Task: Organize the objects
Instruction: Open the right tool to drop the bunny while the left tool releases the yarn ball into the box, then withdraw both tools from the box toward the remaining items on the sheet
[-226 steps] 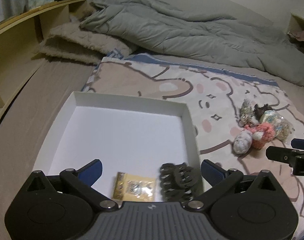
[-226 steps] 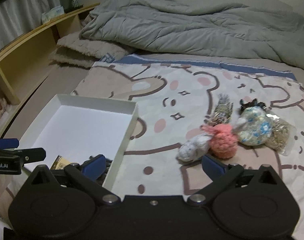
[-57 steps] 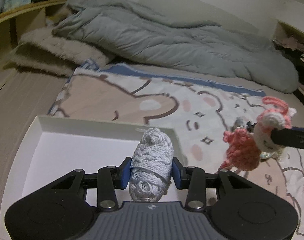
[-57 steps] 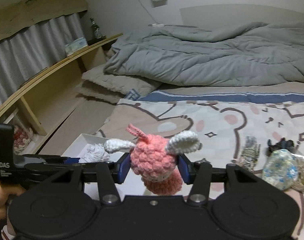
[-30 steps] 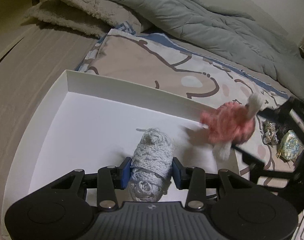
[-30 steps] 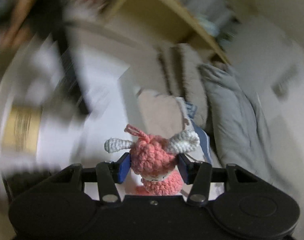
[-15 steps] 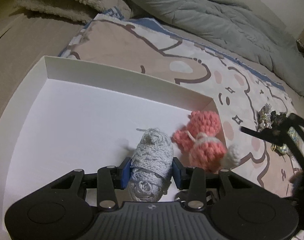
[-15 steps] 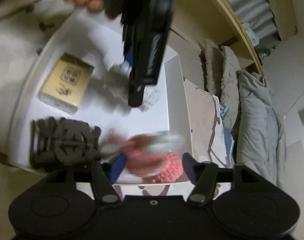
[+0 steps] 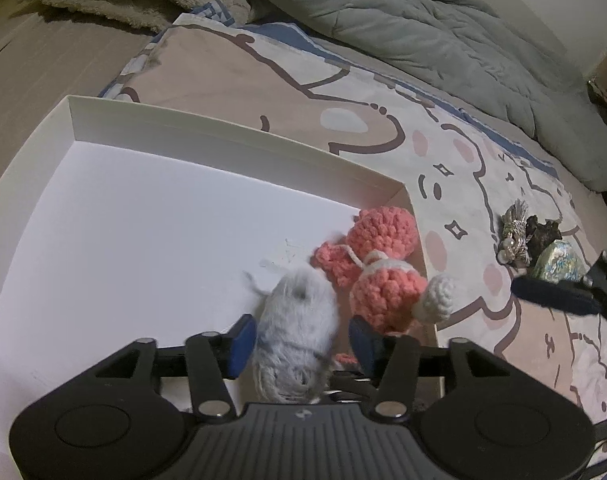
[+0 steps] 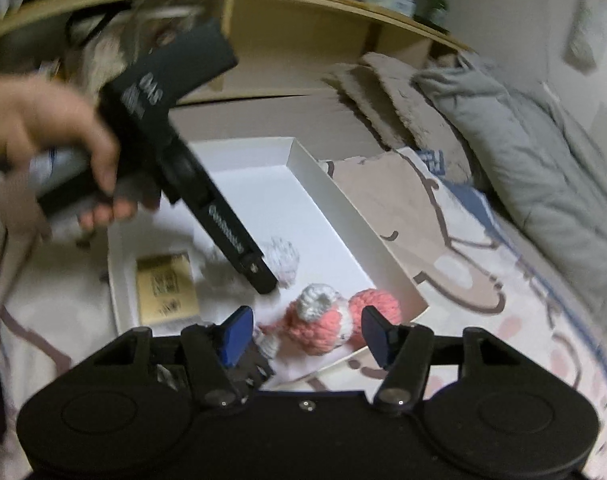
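Both knit toys in white box [image 9: 239,142], your jaws off them.
Grey duvet [image 9: 423,28] behind; left gripper [image 9: 301,340] just opened, grey yarn toy [image 9: 297,320] loose between; right gripper [image 10: 305,334] closing some, empty above pink crochet toy [image 10: 327,322]; gold packet [image 10: 165,288] beside.

Box floor: the white box [image 9: 231,140] lies bare across the left and centre of the left wrist view.
Box right corner: blocked by pink crochet toy [image 9: 383,264] and grey yarn ball [image 9: 299,332].
Box wall: raised rim on all sides.
Blanket, right: small clutter [image 9: 531,240] near the edge.
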`<state>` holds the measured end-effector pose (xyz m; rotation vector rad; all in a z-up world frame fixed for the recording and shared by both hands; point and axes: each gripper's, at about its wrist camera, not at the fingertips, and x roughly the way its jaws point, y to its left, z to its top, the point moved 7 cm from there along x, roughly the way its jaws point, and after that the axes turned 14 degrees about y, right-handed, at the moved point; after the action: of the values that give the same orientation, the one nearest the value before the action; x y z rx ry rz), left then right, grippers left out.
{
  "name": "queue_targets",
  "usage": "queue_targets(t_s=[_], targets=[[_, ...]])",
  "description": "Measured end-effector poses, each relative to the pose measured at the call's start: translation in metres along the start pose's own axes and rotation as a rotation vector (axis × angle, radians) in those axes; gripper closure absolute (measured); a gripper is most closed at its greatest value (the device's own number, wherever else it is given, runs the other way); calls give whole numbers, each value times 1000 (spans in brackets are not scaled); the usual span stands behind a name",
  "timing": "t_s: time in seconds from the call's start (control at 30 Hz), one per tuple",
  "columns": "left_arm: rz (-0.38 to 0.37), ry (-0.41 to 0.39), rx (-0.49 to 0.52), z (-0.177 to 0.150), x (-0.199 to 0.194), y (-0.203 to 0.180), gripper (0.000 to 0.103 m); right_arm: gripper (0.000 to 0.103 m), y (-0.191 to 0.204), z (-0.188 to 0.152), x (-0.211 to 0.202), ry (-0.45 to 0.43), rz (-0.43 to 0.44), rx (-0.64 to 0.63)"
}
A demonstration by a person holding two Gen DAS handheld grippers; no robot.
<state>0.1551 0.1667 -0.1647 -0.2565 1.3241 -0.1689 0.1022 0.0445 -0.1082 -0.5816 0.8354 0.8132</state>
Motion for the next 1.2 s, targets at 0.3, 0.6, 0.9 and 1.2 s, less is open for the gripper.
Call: queue_targets(t_s=[0.3,0.6,0.9,1.2], targets=[[4,0,7,-5,-6,-4,41,44,-12,-8,1,63,108,268],[35,-36,52,-16,-27,-16,40,44,-16,-17,-12,73,128,389],[88,-88,113,-34,-51,-33,27,38,-25,-22,-26,59,87,449],[110,-152,120,-47,-80,-36,14,29,-32,-32,-44,38,51,497]])
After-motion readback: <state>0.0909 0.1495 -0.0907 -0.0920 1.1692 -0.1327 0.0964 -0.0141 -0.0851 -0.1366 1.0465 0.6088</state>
